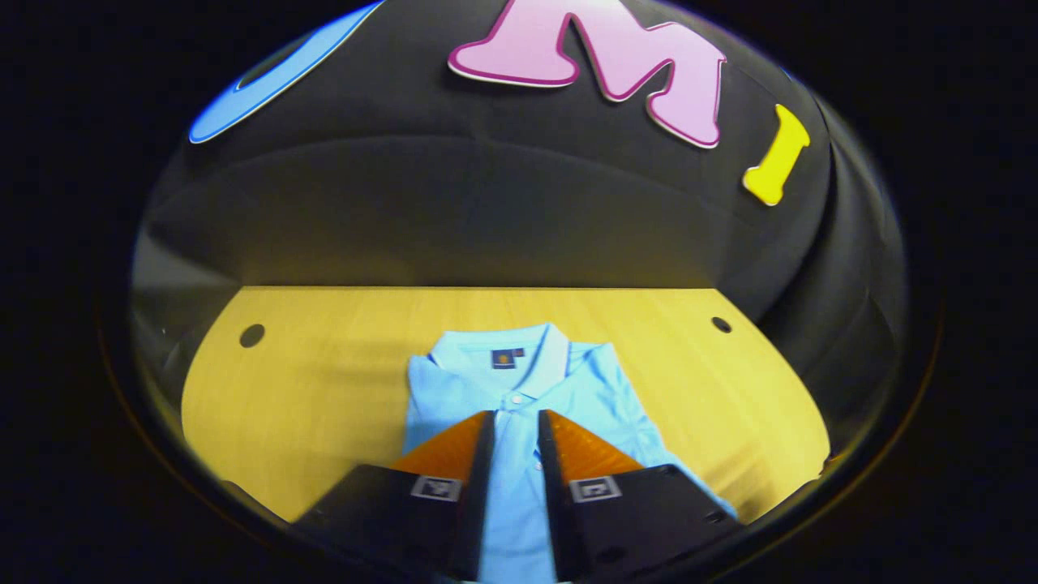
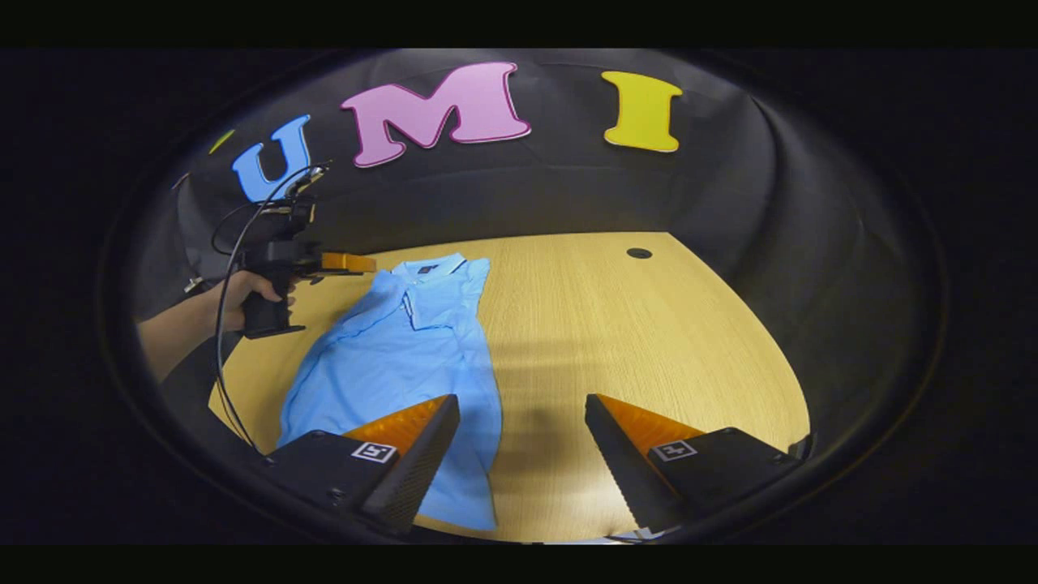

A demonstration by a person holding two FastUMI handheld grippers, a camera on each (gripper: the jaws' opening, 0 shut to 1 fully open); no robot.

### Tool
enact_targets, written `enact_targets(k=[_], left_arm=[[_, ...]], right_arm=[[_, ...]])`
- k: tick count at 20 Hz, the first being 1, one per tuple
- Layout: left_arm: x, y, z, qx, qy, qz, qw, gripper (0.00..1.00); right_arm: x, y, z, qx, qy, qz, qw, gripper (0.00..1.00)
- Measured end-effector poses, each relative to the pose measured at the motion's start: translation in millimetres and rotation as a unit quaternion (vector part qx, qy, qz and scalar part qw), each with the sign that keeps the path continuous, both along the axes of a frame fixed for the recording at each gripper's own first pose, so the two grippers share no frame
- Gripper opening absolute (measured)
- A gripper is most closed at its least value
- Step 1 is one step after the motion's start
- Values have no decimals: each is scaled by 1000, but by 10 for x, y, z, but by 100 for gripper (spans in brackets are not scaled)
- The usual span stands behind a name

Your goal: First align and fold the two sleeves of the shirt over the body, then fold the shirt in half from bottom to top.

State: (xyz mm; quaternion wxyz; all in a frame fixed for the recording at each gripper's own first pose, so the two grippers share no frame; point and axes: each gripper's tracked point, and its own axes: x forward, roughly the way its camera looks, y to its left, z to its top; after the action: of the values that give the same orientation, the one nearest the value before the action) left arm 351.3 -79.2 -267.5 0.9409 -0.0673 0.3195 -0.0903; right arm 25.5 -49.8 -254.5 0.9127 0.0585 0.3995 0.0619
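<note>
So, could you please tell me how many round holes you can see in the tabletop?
2: one hole near the table's far left corner, the other hole near its far right corner. The shirt could hide more.

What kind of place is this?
Probably a small recording booth: a black cloth wall curves around a wooden table where a blue shirt lies, and a hand holds a gripper tool.
</note>
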Motion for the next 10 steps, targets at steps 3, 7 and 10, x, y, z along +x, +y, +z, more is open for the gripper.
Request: enact_targets(k=[3, 7, 10], left_arm=[[-258, -28, 156, -9, -12, 0, 1000, 92], [-906, 190, 351, 20, -32, 5, 999, 97], [-1523, 302, 438, 35, -39, 4, 999, 97]], right_arm=[[-129, -17, 1, 1, 0, -1, 1000, 97], [-408, 17, -18, 3, 12, -3, 1000, 97], [-620, 124, -36, 9, 24, 2, 1000, 98]])
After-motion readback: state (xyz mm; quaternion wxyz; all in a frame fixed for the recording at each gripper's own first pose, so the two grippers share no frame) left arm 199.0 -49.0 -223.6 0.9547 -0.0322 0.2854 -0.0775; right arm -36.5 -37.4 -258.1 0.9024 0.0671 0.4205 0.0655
